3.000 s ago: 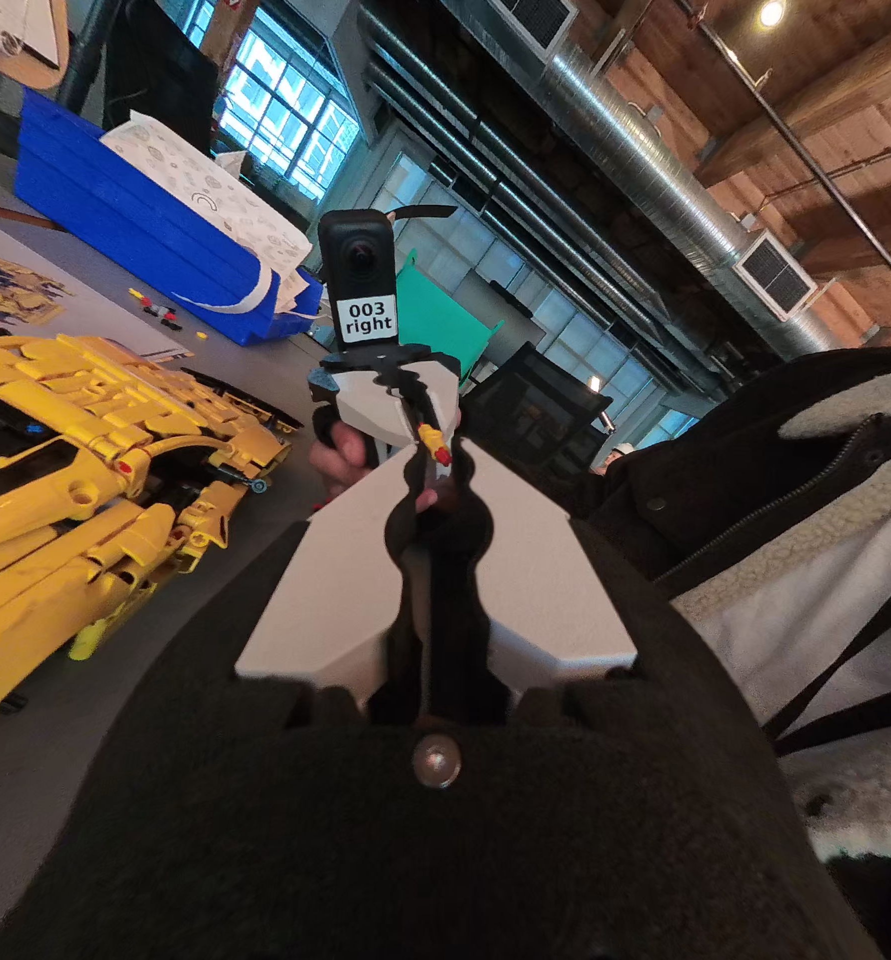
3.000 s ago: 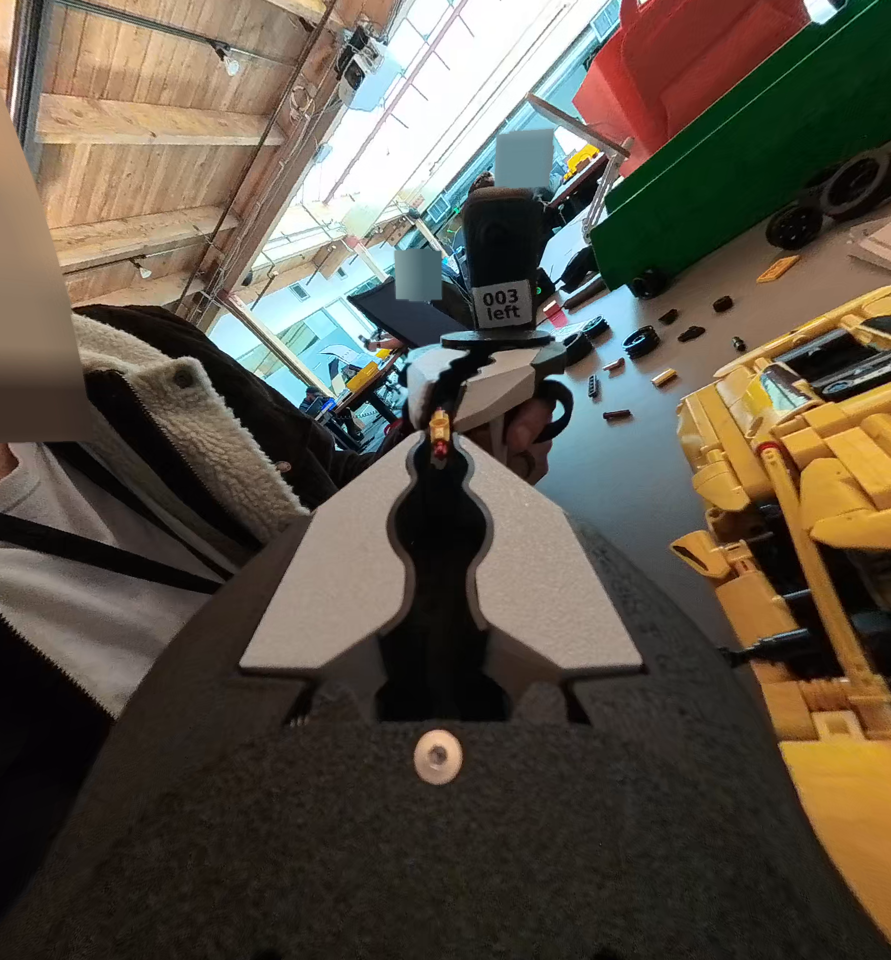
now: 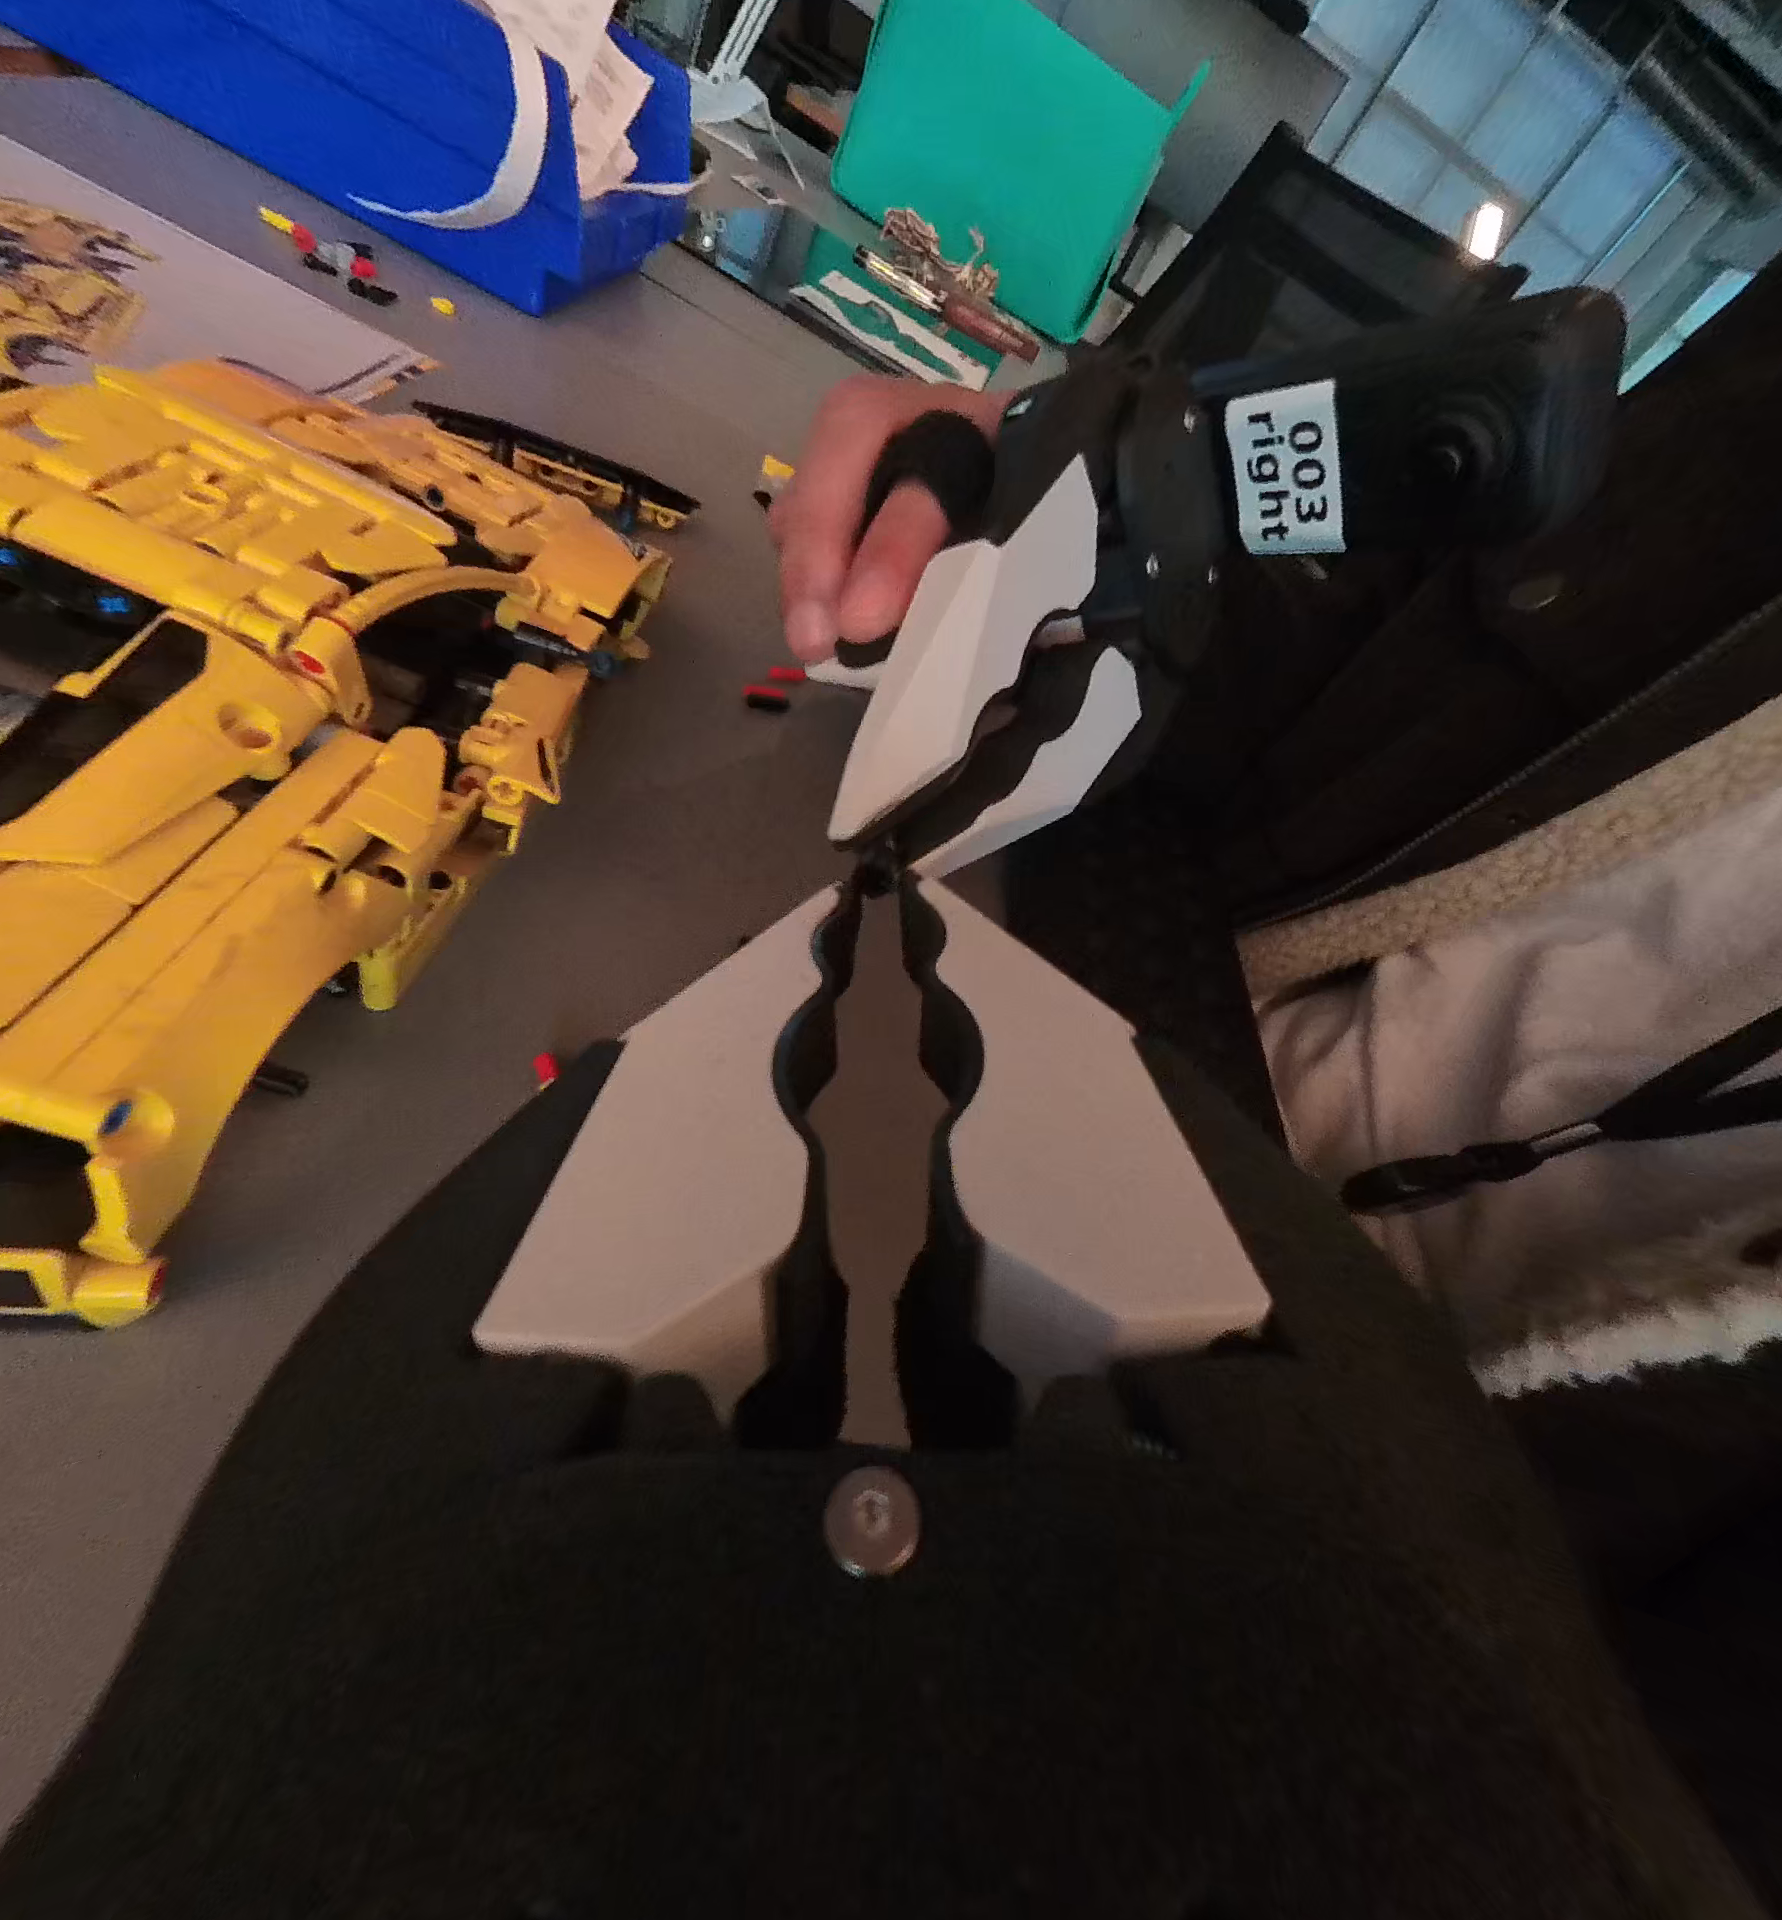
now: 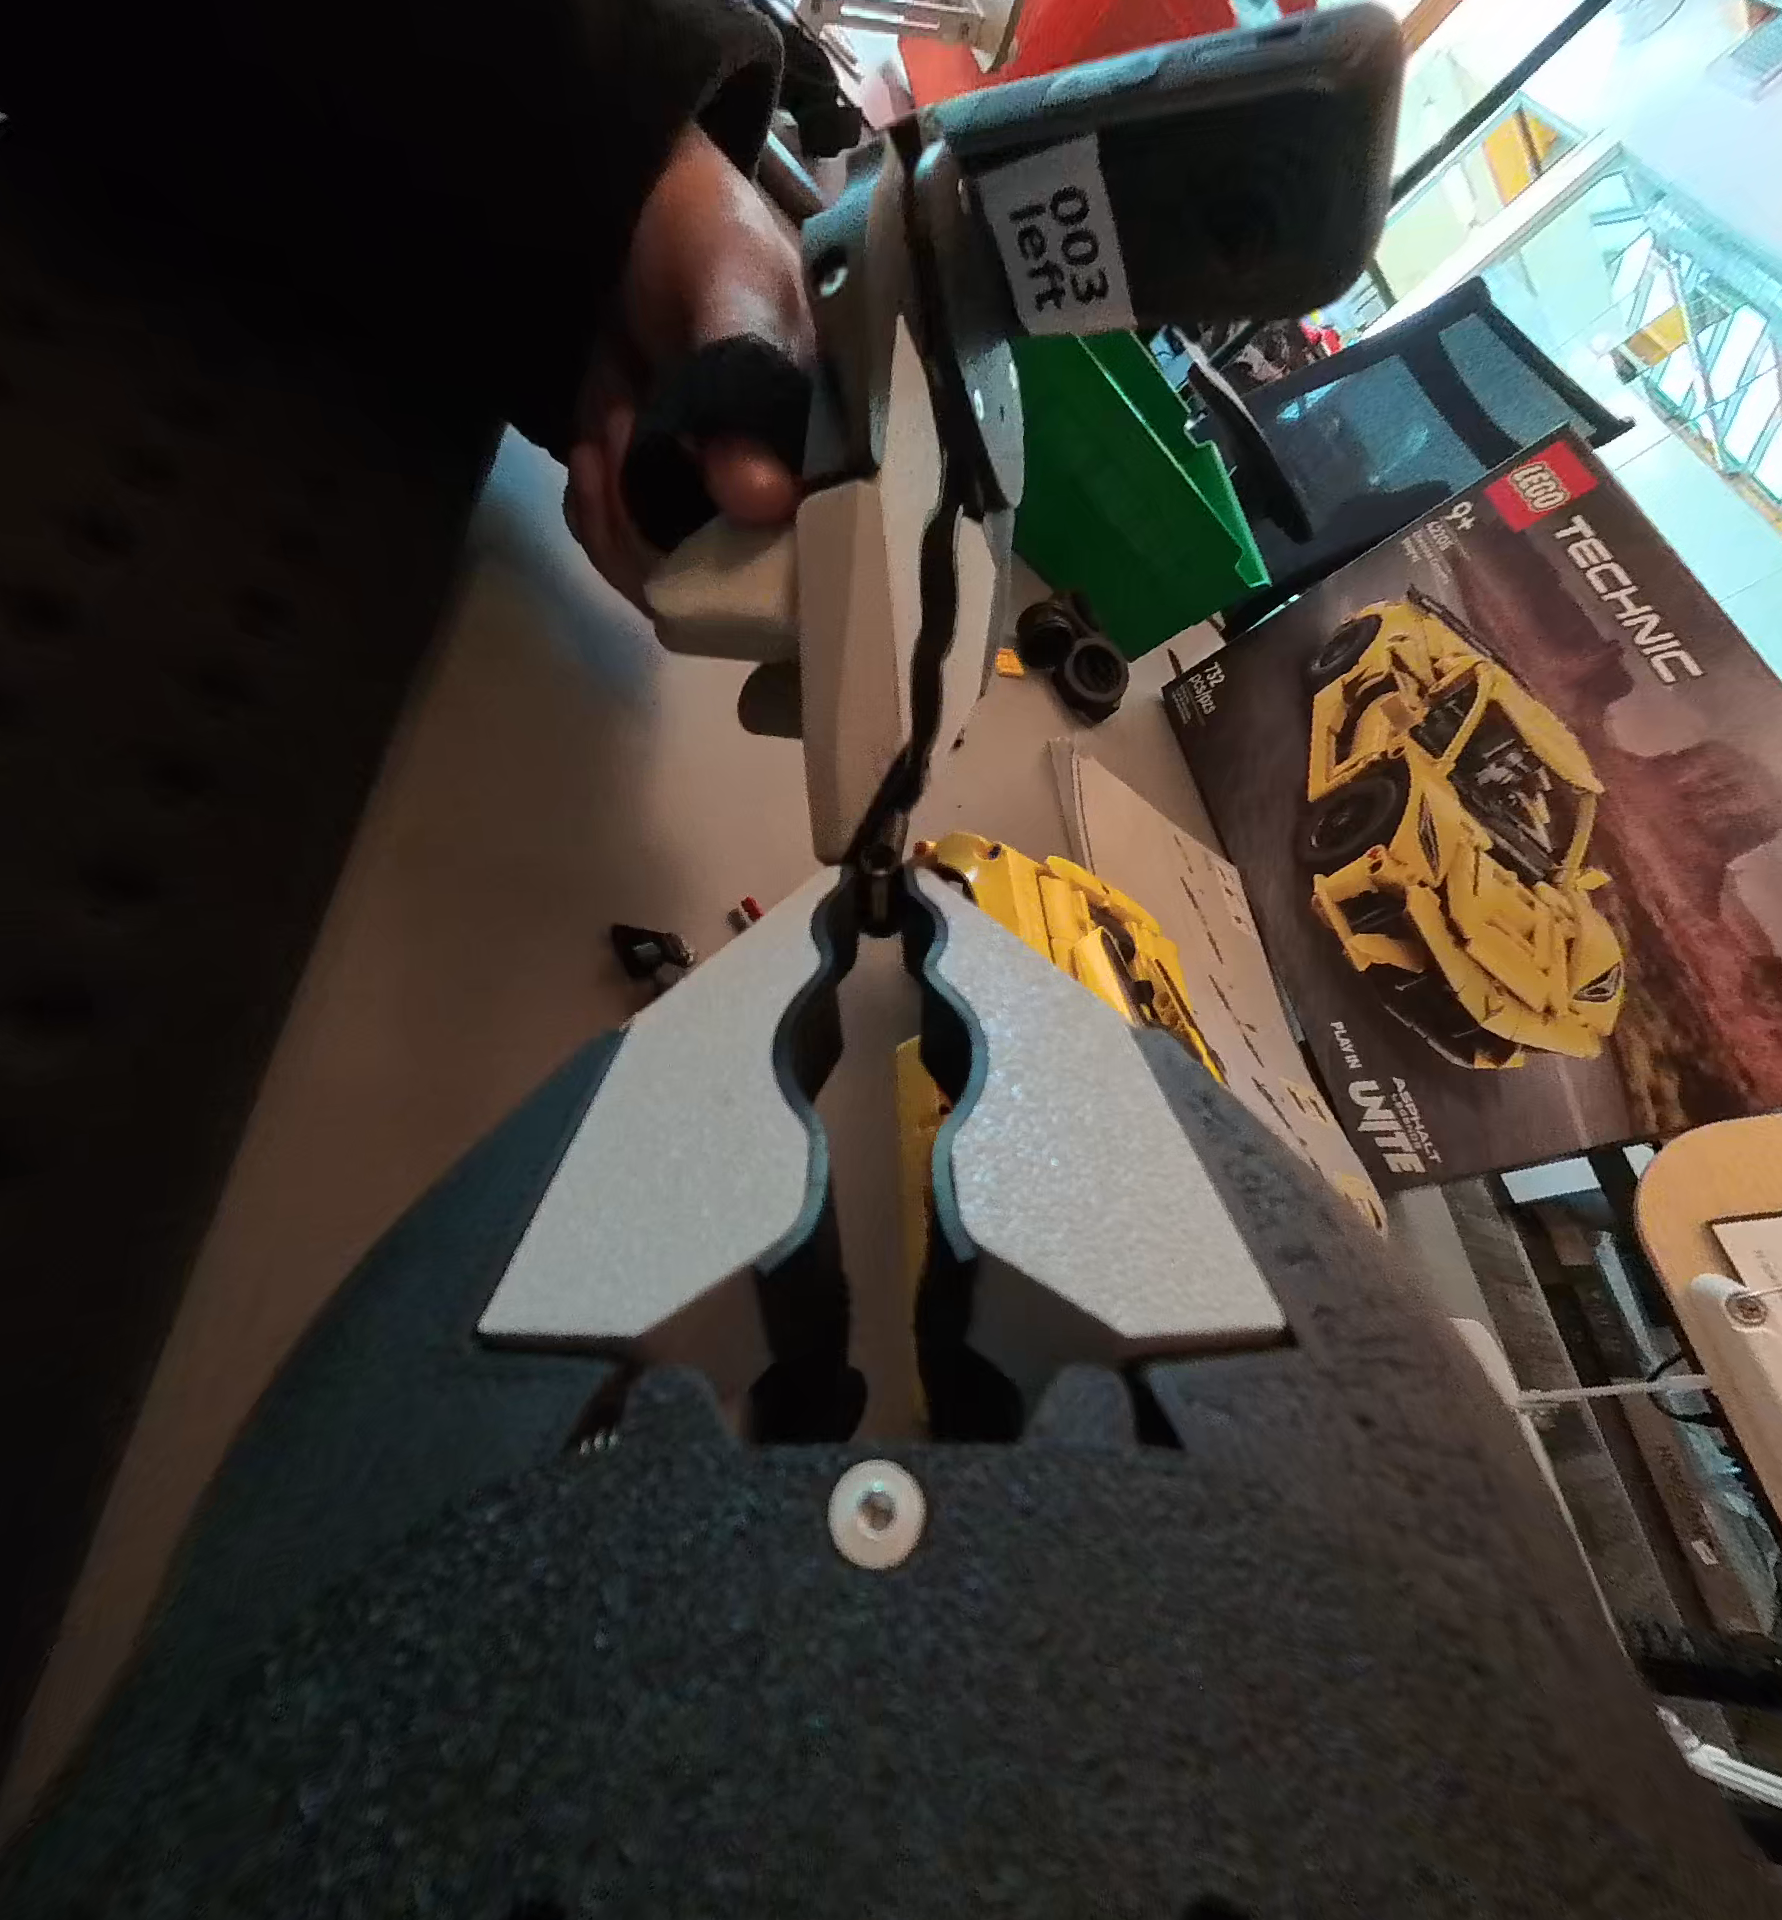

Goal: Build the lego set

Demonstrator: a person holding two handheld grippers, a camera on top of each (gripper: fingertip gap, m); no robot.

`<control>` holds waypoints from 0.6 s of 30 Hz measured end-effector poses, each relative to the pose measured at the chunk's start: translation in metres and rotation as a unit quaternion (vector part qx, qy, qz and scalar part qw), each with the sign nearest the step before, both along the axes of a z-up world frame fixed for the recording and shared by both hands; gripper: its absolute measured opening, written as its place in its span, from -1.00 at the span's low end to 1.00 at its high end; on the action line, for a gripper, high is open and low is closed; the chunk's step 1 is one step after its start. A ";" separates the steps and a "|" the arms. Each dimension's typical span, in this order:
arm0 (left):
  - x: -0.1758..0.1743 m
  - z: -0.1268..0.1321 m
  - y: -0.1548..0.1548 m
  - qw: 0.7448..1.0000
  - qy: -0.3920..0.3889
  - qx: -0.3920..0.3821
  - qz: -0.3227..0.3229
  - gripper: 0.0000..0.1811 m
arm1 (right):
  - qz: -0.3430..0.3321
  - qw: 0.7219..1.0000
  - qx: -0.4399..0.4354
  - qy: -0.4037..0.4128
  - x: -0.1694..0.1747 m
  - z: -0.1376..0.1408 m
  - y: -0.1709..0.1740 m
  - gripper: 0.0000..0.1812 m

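Observation:
My left gripper (image 3: 874, 896) and my right gripper (image 3: 885, 844) meet tip to tip above the grey table (image 3: 679, 790). A small black lego pin (image 3: 876, 871) sits between the two pairs of tips, and both grippers are shut on it. In the right wrist view the pin (image 4: 876, 885) is held in my right gripper (image 4: 876, 920), with the left gripper (image 4: 871, 844) coming down onto it from above. The yellow lego car (image 3: 243, 727) lies on the table to the left; it also shows in the right wrist view (image 4: 1063, 920) behind the fingers.
Loose red and black pins (image 3: 767, 691) lie near the car, with more small parts (image 3: 347, 260) by a blue bin (image 3: 399, 125). The set's box (image 4: 1489, 831), a booklet (image 4: 1167, 862), black tyres (image 4: 1074, 655) and a green bin (image 4: 1105, 499) stand on the table. The tips of both grippers are at nearly the same place.

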State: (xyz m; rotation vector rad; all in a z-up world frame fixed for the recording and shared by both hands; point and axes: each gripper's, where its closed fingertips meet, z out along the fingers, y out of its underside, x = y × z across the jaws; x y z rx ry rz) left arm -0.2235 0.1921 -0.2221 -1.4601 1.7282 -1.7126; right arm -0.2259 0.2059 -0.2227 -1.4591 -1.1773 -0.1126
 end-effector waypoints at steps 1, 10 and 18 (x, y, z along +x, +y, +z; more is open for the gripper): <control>0.000 0.002 0.000 1.000 -0.006 0.004 0.001 -0.92 | 0.001 1.000 0.004 0.004 0.000 0.001 0.000 -0.92; 0.001 0.006 0.000 1.000 -0.012 -0.010 0.001 -0.90 | 0.005 1.000 0.016 -0.007 0.000 0.002 -0.001 -0.92; 0.002 0.005 -0.001 1.000 -0.008 -0.018 0.001 -0.89 | 0.005 0.999 0.024 -0.032 0.001 -0.001 -0.002 -0.92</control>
